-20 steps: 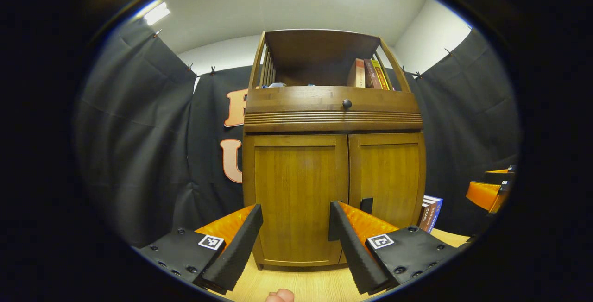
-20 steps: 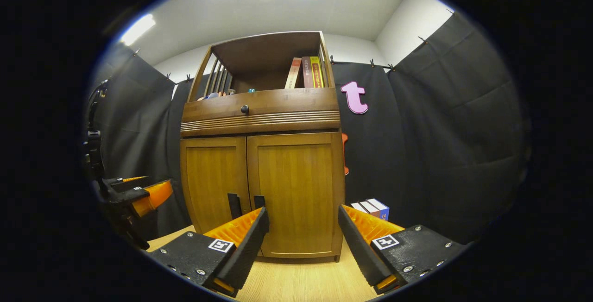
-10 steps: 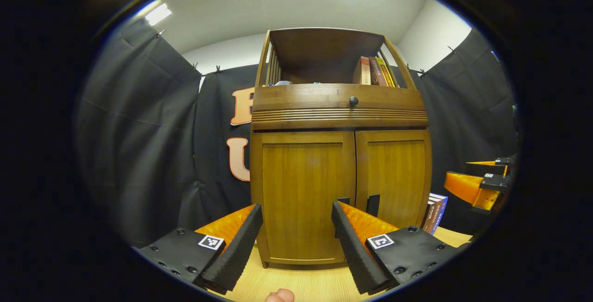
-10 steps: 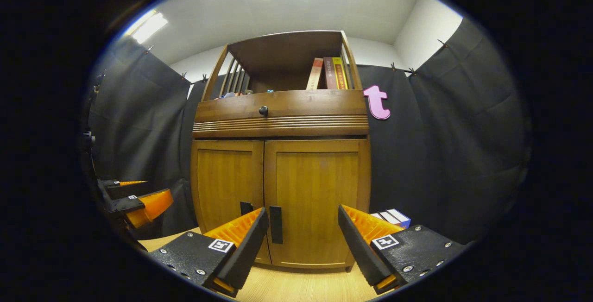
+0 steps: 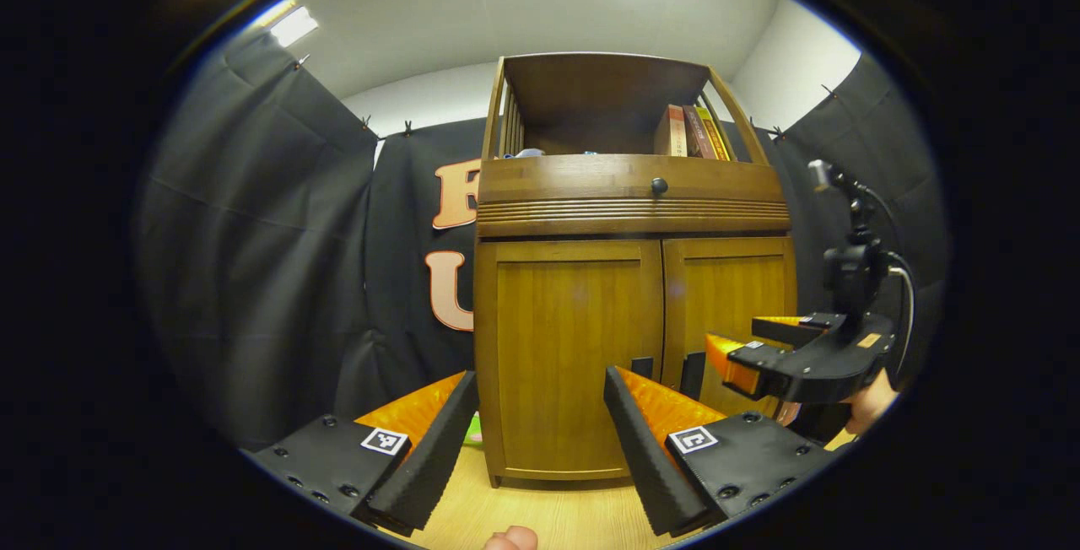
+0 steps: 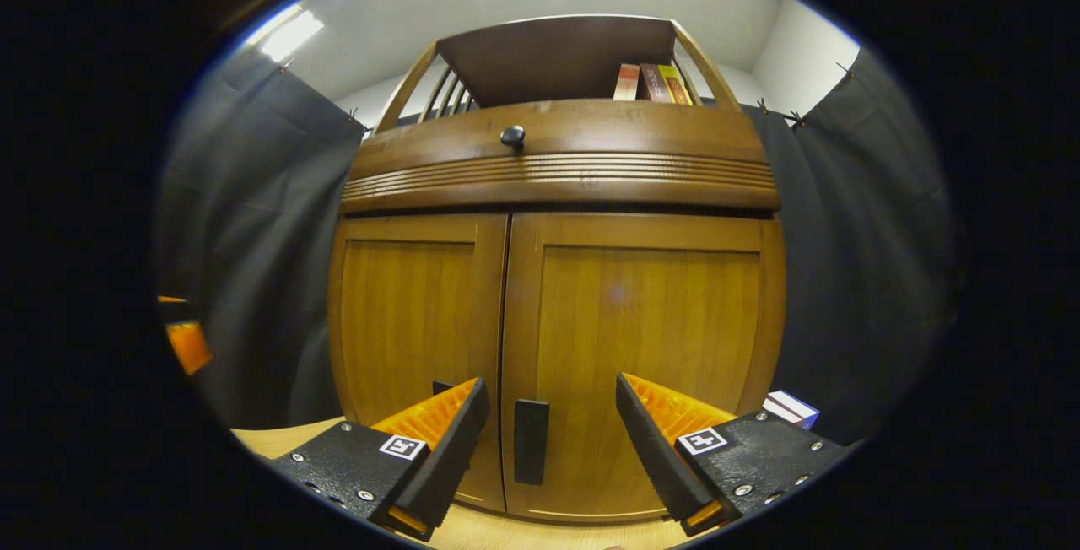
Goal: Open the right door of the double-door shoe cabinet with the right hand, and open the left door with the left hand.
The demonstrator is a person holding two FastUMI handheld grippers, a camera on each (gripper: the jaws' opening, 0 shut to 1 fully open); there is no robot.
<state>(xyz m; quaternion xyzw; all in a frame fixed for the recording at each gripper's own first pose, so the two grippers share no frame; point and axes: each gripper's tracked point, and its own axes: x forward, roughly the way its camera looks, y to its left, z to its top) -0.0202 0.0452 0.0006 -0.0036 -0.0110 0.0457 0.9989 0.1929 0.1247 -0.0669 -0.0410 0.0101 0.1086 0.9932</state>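
The wooden shoe cabinet stands with both doors shut. In the right gripper view the right door (image 6: 650, 339) is close, and its dark vertical handle (image 6: 531, 440) lies in the gap of my open right gripper (image 6: 553, 398), untouched. The left door (image 6: 405, 322) has its handle (image 6: 441, 386) half hidden behind one finger. In the left gripper view my open left gripper (image 5: 540, 411) faces the left door (image 5: 574, 347) from farther back. Both handles (image 5: 642, 366) (image 5: 692, 374) show by the middle seam. The right gripper (image 5: 747, 352), held by a hand (image 5: 869, 402), hovers before the right door (image 5: 730, 288).
Above the doors is a drawer with a round knob (image 6: 512, 136), and books (image 5: 692, 130) lean on the open shelf. More books (image 6: 791, 407) lie on the wooden floor (image 5: 548, 512) right of the cabinet. Black cloth surrounds it.
My right gripper has moved in close to the cabinet, bringing the right door's handle between its fingers. It has come well into the left gripper view. My left gripper shifted slightly left.
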